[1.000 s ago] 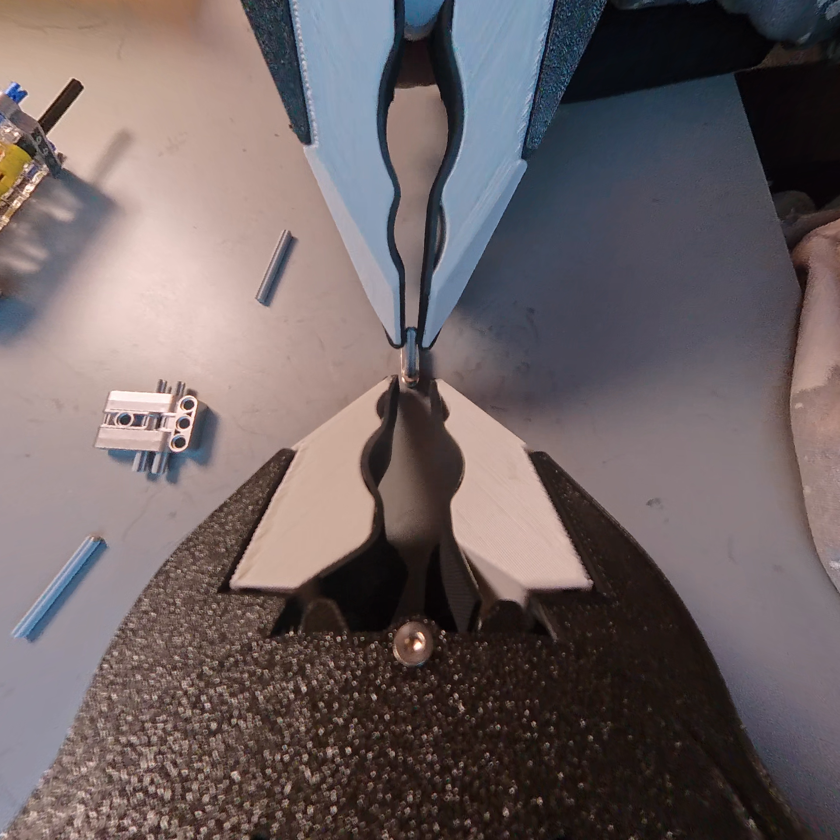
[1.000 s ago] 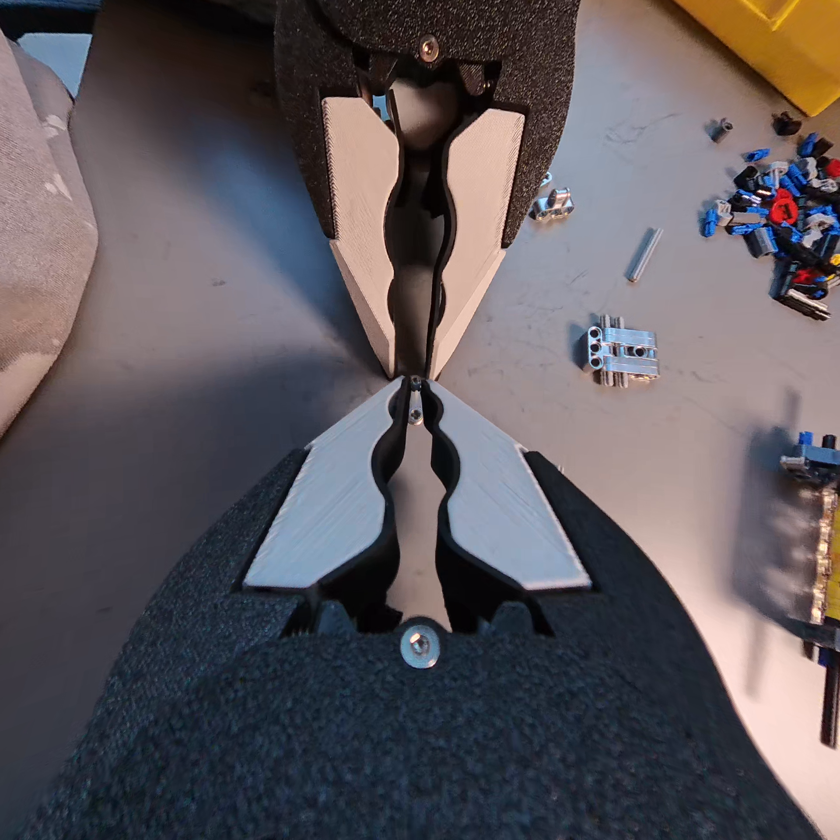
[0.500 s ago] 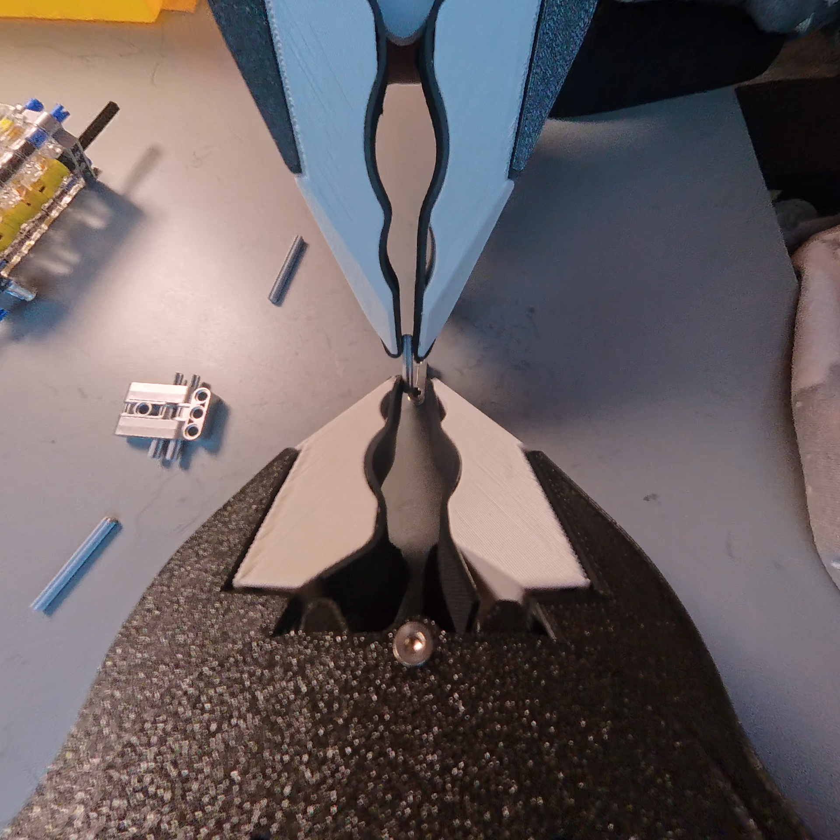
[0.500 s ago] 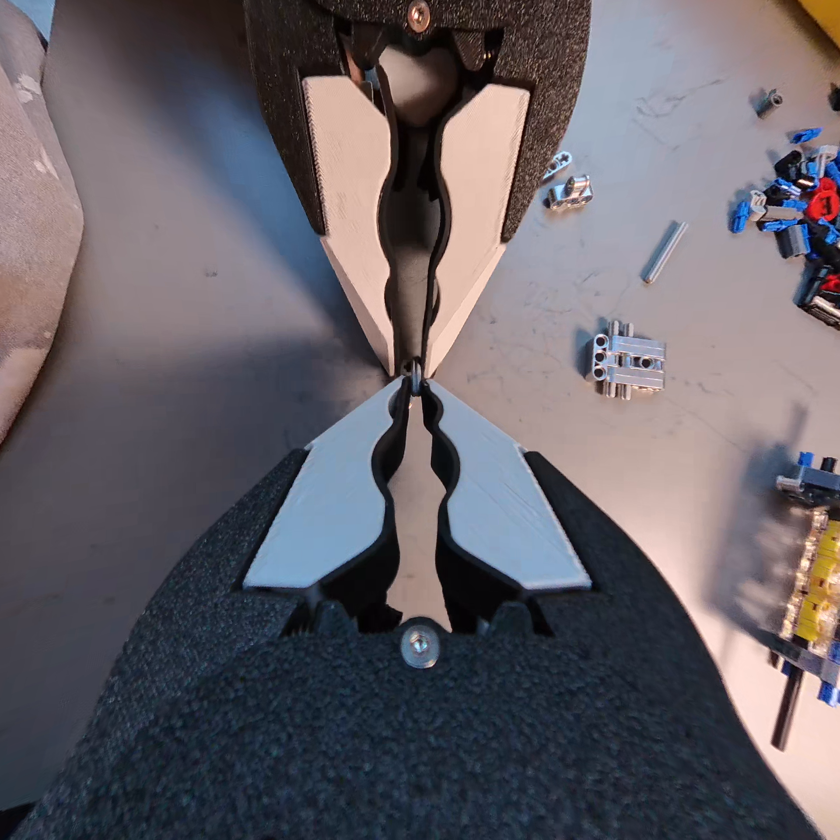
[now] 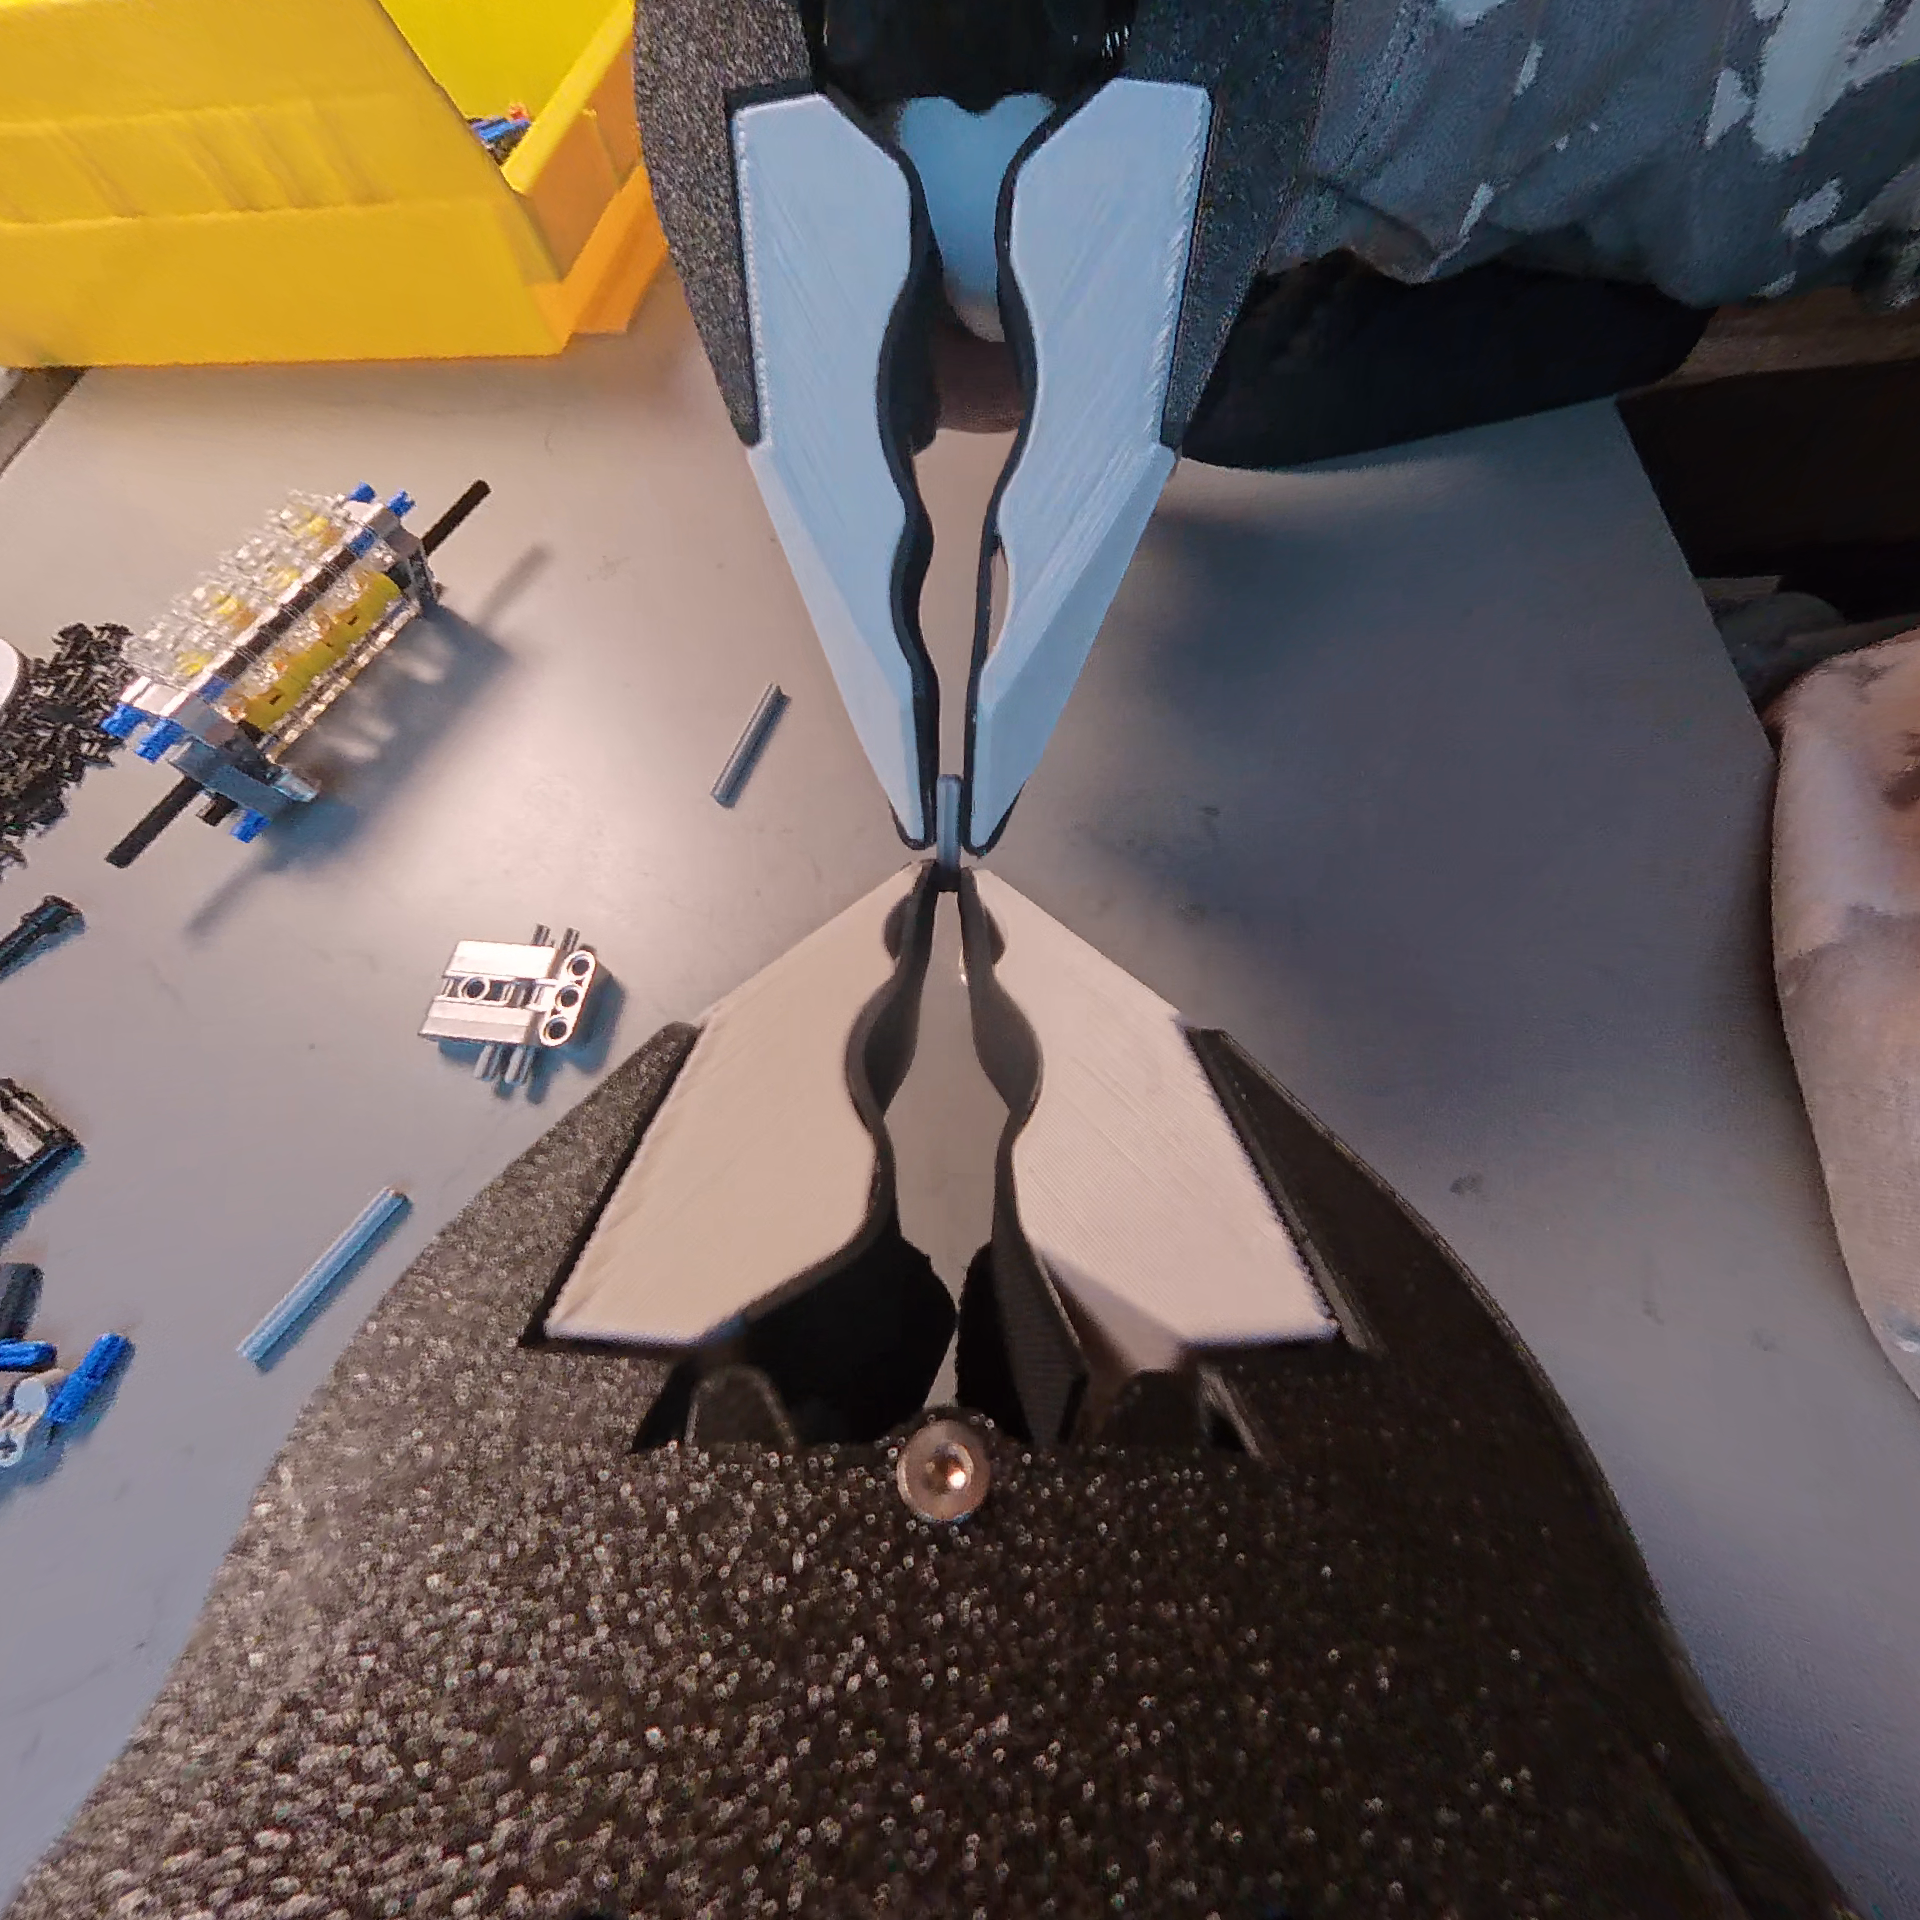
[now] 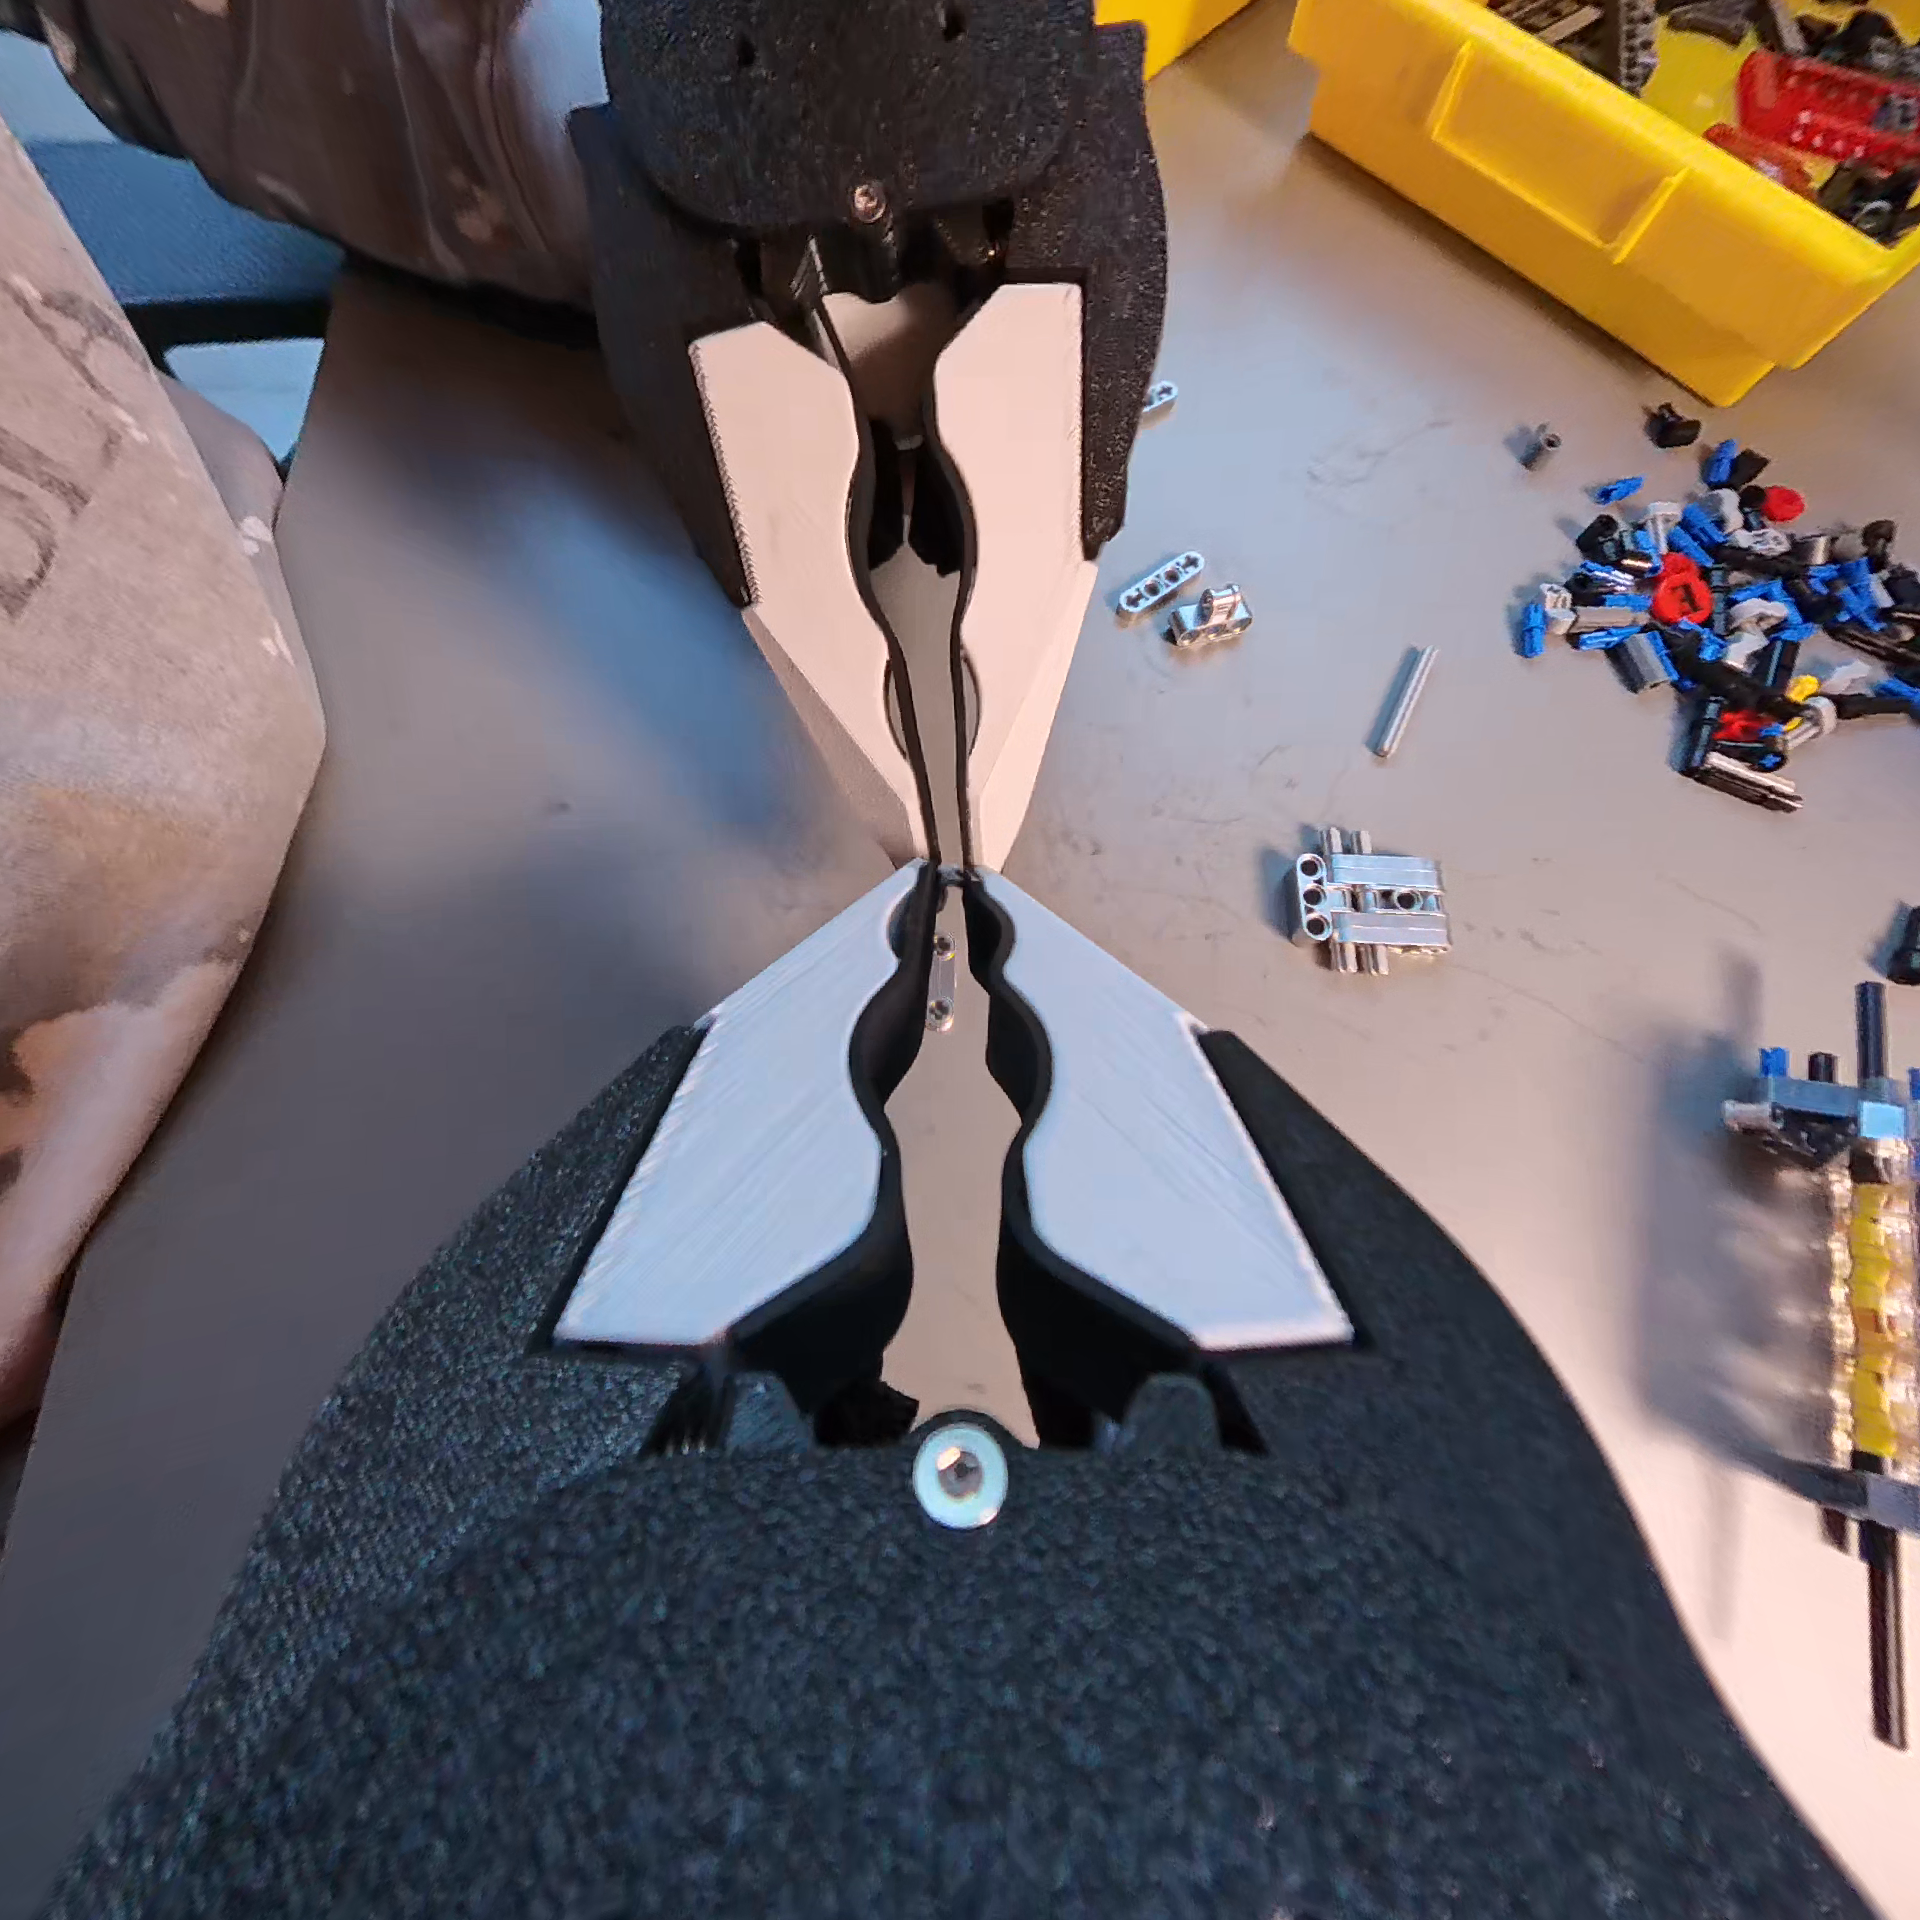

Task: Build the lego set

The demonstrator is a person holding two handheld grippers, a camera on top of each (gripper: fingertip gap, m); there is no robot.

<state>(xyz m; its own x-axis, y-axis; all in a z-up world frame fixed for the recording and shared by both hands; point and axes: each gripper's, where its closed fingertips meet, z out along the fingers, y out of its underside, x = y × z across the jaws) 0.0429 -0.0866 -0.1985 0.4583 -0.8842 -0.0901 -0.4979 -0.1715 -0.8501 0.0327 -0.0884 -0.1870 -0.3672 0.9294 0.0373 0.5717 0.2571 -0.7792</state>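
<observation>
My left tool and right tool, tip to tip, have risen off the worktop, both clamped on one small grey piece.

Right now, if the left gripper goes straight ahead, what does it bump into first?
Probably the right gripper: the left gripper points tip to tip at it, and the small grey peg between them bridges both.

Yellow bin, loose brick pieces, grey table.
</observation>
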